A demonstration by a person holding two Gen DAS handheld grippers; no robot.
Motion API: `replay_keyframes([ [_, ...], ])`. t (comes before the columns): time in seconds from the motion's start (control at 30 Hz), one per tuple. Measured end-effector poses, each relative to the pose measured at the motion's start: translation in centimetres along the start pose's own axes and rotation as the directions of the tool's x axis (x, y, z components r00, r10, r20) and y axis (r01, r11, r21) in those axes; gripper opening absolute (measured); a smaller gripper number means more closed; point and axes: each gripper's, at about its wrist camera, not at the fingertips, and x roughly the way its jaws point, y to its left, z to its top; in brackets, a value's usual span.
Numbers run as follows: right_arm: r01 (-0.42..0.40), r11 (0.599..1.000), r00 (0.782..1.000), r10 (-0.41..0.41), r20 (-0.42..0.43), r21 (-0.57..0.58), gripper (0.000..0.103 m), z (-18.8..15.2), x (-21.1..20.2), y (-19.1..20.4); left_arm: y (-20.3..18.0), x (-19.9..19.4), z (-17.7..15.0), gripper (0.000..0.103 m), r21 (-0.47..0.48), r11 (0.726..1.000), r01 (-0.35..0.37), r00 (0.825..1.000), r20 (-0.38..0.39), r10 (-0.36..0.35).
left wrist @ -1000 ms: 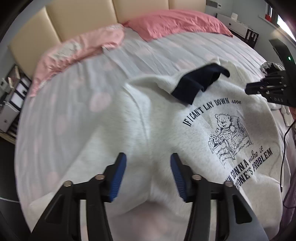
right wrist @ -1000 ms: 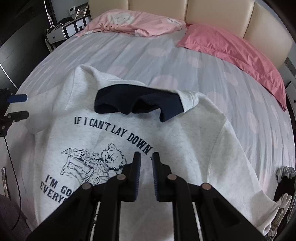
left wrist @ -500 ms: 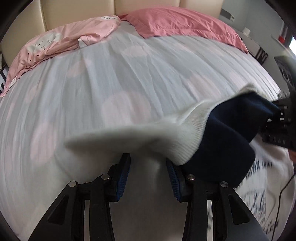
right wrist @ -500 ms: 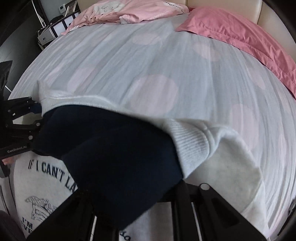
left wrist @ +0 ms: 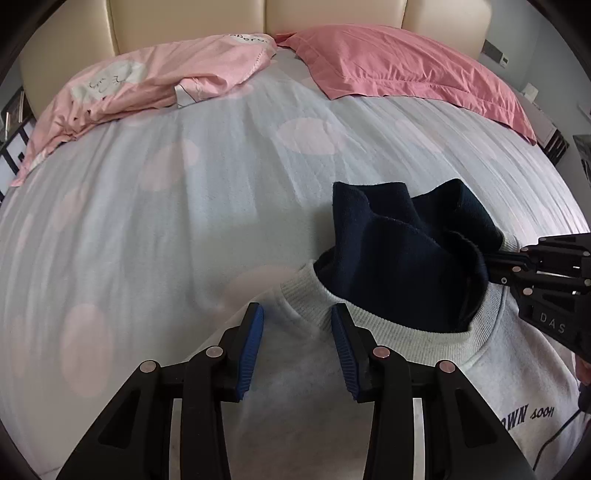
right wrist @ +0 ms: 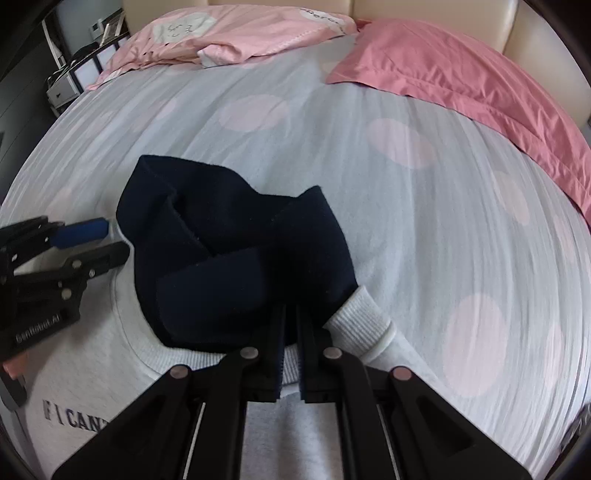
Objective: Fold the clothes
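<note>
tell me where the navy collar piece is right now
The navy collar spills from the grey sweatshirt's neckline onto the bedsheet, centre-left in the right wrist view, between both grippers.

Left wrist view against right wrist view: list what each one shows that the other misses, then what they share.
Only the left wrist view: the left gripper head-on, blue pads apart over the grey sweatshirt's shoulder, and the print "DOWN soon".

Only the right wrist view: the right gripper from behind, jaws pinched together at the ribbed neckband, the print "IF I CAN", and a shelf unit.

Both: the navy collar, two pink pillows, the dotted bedsheet and cream headboard.
</note>
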Motion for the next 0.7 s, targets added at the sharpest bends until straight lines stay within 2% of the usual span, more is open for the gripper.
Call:
replay_keyframes([
  [0.17, -0.038, 0.998, 0.999, 0.038, -0.007, 0.048, 0.007, -1.5, -4.8, -0.8, 0.3, -5.9, -1.9, 0.042, 0.037, 0.999, -0.004, 1.0, 0.029, 0.003],
  [0.33, -0.047, 0.997, 0.999, 0.049, -0.019, 0.068, 0.009, -4.8, -10.4, -0.3, 0.5, -12.6, -6.0, 0.042, 0.021, 1.0, -0.008, 1.0, 0.021, 0.008],
  [0.43, -0.049, 0.996, 0.999, 0.049, 0.001, 0.076, 0.009, -6.9, -14.3, 0.1, 0.5, -16.7, -8.9, 0.042, 0.007, 1.0, -0.022, 1.0, 0.021, 0.021],
  [0.6, -0.102, 0.989, 0.994, 0.097, 0.052, 0.107, 0.009, -11.9, -21.3, 1.2, -0.6, -23.7, -15.2, 0.042, -0.071, 0.997, -0.004, 1.0, 0.002, 0.004],
  [0.7, -0.116, 0.989, 0.991, 0.109, 0.079, 0.091, 0.009, -16.1, -25.2, 3.0, -1.8, -27.1, -20.0, 0.042, -0.135, 0.99, 0.033, 0.999, -0.015, -0.036],
])
